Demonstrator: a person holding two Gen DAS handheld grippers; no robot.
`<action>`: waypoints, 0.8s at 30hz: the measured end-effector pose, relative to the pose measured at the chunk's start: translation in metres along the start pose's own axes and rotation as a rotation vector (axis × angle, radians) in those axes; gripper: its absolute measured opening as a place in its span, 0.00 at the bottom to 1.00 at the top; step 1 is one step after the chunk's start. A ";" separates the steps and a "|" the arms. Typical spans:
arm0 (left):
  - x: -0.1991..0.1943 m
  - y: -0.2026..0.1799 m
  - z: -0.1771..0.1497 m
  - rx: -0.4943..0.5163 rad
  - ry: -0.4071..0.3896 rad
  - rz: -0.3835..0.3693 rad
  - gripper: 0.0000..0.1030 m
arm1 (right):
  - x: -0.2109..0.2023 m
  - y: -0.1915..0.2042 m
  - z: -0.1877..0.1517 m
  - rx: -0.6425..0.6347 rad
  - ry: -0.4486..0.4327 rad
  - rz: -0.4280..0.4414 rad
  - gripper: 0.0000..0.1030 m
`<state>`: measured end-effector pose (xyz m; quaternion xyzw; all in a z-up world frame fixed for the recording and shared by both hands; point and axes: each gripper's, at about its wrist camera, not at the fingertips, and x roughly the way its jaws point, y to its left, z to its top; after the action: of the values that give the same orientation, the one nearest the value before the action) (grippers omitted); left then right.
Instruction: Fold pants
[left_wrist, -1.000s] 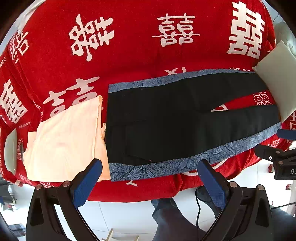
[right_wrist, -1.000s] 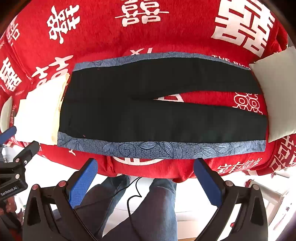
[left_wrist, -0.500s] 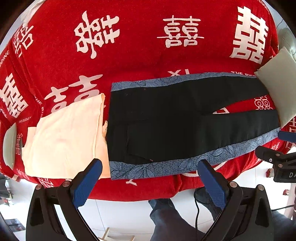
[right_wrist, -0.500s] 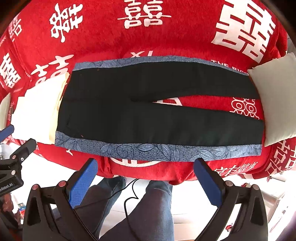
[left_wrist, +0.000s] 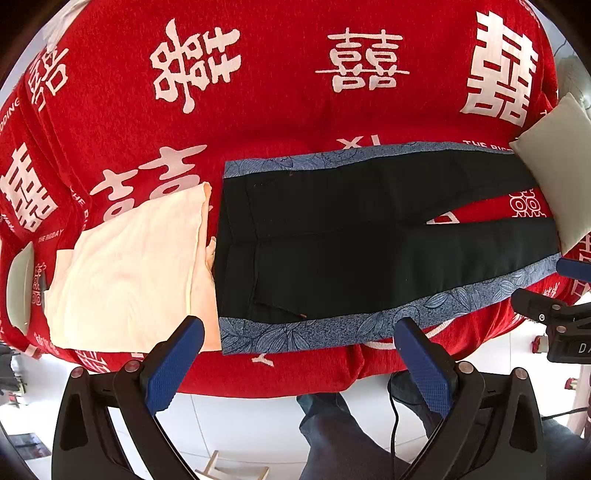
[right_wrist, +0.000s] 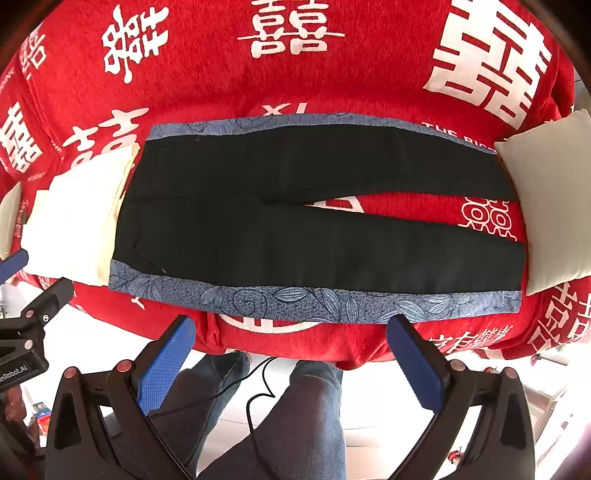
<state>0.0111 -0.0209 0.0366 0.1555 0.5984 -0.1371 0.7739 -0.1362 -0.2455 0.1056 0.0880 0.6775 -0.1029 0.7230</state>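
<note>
Black pants (right_wrist: 317, 218) with blue floral side bands lay flat on the red blanket (right_wrist: 221, 74), legs slightly parted. Judged soft, light, limp; best pinched along the near band. Left gripper (left_wrist: 297, 339) and right gripper (right_wrist: 290, 334) hung spread, empty.

— What do we see at nine o'clock?
— A folded cream cloth (left_wrist: 129, 266) lying on the red blanket (left_wrist: 280, 92) printed with white characters.
— And at three o'clock?
— We find a pale cushion (right_wrist: 554, 195) on the same blanket. At six o'clock, we see jeans-clad legs (right_wrist: 303, 417) and a black cable (right_wrist: 255, 398) above white floor.
</note>
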 end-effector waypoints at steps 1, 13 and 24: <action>0.000 0.000 0.000 -0.001 0.001 0.000 1.00 | 0.000 0.000 0.000 -0.001 0.000 0.000 1.00; 0.000 -0.006 0.001 -0.025 0.006 0.020 1.00 | 0.000 -0.005 0.003 -0.027 -0.010 0.016 1.00; -0.005 -0.020 -0.005 -0.196 0.031 0.038 1.00 | 0.003 -0.035 0.009 -0.081 0.025 0.055 1.00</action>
<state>-0.0023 -0.0372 0.0383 0.0926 0.6177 -0.0609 0.7786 -0.1367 -0.2813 0.1037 0.0785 0.6873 -0.0543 0.7200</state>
